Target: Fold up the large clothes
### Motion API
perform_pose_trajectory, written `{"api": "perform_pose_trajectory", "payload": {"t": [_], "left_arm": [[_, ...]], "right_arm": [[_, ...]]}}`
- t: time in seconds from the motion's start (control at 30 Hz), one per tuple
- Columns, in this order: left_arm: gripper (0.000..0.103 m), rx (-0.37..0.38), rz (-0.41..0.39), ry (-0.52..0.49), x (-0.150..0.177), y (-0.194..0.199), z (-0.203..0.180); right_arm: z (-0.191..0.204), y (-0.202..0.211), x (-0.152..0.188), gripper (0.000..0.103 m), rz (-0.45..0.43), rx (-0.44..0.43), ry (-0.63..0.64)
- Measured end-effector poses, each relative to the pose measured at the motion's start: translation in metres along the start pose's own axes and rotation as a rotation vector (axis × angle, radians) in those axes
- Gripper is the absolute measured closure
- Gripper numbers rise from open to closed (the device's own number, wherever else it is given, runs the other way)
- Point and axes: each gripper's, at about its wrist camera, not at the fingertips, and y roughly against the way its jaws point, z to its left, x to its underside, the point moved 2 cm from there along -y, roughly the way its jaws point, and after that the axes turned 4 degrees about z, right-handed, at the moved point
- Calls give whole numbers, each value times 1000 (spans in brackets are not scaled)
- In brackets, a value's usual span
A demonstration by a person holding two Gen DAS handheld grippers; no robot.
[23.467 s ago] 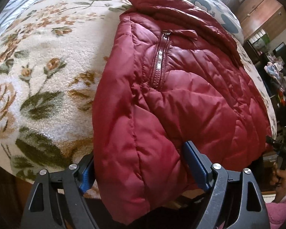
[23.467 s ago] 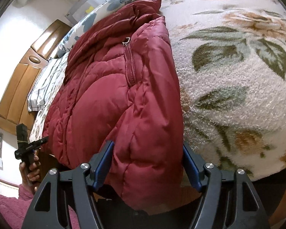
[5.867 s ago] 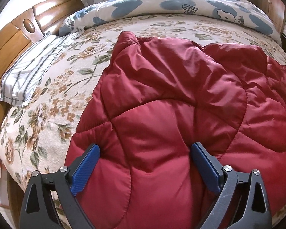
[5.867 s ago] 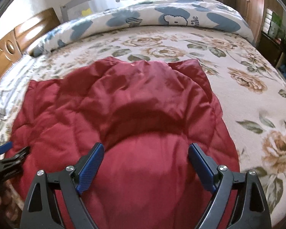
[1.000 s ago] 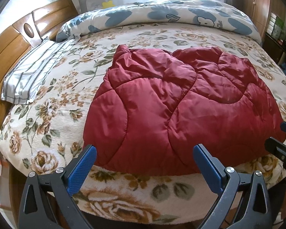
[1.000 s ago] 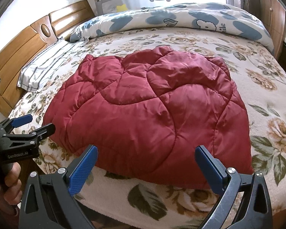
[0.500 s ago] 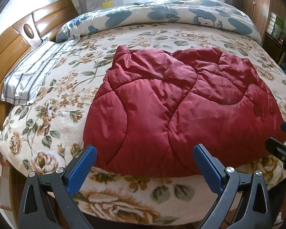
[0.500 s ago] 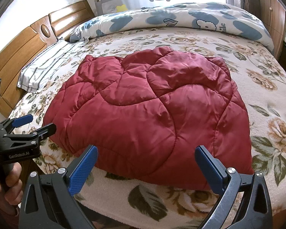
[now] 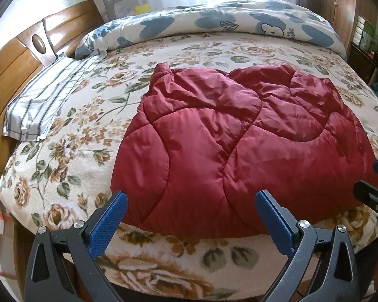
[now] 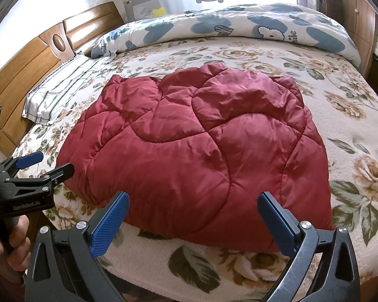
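A: Our red quilted jacket (image 9: 239, 146) lies in a puffy bundle on the floral blanket (image 9: 70, 130), at the near side of the bed, its near hem just short of the mattress edge. We judge it light, soft and springy, with a slick shell that may slide out of a shallow pinch.

B: Then we should bite deep, across a stitched seam or the thick near hem, where the filling is thinner. Both our tools hang free: the left gripper (image 9: 190, 217) is spread wide with nothing between its blue pads (image 9: 108, 222), and the right gripper (image 10: 192, 217) is equally released, just above the near hem.

A: For room, we have bare blanket to the right of the jacket and a wide strip beyond it, up to the blue-patterned duvet (image 10: 226, 27) rolled along the far side.

B: On the far left the striped pillow (image 9: 40, 103) sits against the wooden headboard (image 10: 30, 58), well apart from the jacket. The near edge is our worry: a tug toward us could drag the slippery bundle off the bed.
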Motion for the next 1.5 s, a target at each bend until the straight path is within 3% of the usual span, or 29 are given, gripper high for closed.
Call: {"api": "perform_pose_trajectory", "payload": {"t": [1.5], "left_arm": [[1,34,15,27,-9,-9,-1]], "right_arm": [[-10,-1,-5,1,-5,1,-25]]}}
